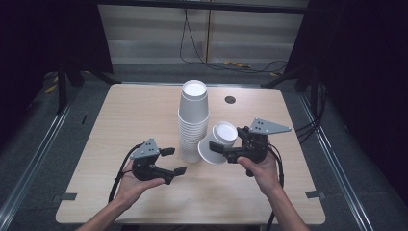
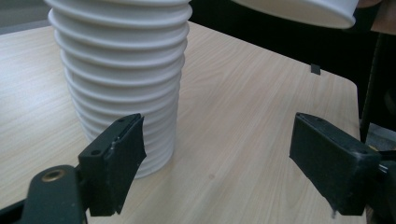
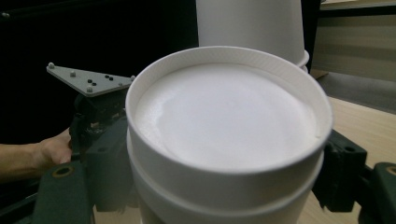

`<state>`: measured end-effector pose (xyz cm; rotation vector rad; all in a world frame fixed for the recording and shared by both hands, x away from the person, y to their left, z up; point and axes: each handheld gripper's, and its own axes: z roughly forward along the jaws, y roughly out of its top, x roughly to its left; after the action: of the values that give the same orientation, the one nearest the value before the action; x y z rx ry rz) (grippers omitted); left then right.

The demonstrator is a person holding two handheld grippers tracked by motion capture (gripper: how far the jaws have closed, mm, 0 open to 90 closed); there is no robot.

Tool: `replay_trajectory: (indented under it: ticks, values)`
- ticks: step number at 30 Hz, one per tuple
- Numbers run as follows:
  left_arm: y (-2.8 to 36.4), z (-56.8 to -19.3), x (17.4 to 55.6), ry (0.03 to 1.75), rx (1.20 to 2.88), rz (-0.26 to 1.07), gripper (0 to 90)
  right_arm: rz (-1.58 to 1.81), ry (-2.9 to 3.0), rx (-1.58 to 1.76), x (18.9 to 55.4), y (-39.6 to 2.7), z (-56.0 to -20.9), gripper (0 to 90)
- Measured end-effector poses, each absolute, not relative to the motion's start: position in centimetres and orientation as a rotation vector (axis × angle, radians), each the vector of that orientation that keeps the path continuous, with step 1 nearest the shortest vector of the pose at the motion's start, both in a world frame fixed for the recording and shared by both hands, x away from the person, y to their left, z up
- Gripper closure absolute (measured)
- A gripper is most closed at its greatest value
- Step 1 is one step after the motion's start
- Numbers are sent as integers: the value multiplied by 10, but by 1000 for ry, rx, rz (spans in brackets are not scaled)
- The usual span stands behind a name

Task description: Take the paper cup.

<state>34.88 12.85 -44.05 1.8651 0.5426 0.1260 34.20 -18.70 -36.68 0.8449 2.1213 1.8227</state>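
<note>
1. Fingers (image 3: 338, 172) of the right gripper (image 1: 225, 150): clamped on a white paper cup (image 3: 224, 126), one dark pad pressed to each side of its wall. Seen from the right gripper view, a round end of the cup turned toward the camera, with a second rim showing just beneath the first; cannot tell whether one cup or two nested.
2. Fingers (image 2: 116, 158) of the left gripper (image 1: 173, 161): wide apart, with nothing but bare wood between the pads. Pointed toward the foot of the stack of cups (image 2: 126, 70), near it but not touching.
3. Held cup (image 1: 217, 142): off the counter (image 1: 134, 120), tilted, just beside the right flank of the stack, about level with its lower half. Whether touching it or barely apart, cannot tell. Edge of the same cup (image 2: 303, 9) visible high up in the left gripper view.
4. Stack of cups (image 1: 192, 125): upright near the middle of the counter, many white cups nested, ribbed with rims all the way down, open mouth on top.
5. Left hand (image 1: 132, 185) under its gripper near the front edge, left of the stack; right hand (image 1: 262, 171) behind its gripper on the stack's right. Grey three-cornered plate on top of each.
6. Farther out: pale wood counter, with a small dark round disc (image 1: 230, 99) set in it behind and right of the stack.
</note>
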Motion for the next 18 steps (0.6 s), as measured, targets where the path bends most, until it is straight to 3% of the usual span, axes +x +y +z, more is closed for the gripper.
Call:
replay_trajectory:
  ticks: [18]
  values:
    - [119,-444,345,494,1857,103,165,1819,2194,869,344,-177,-393,218]
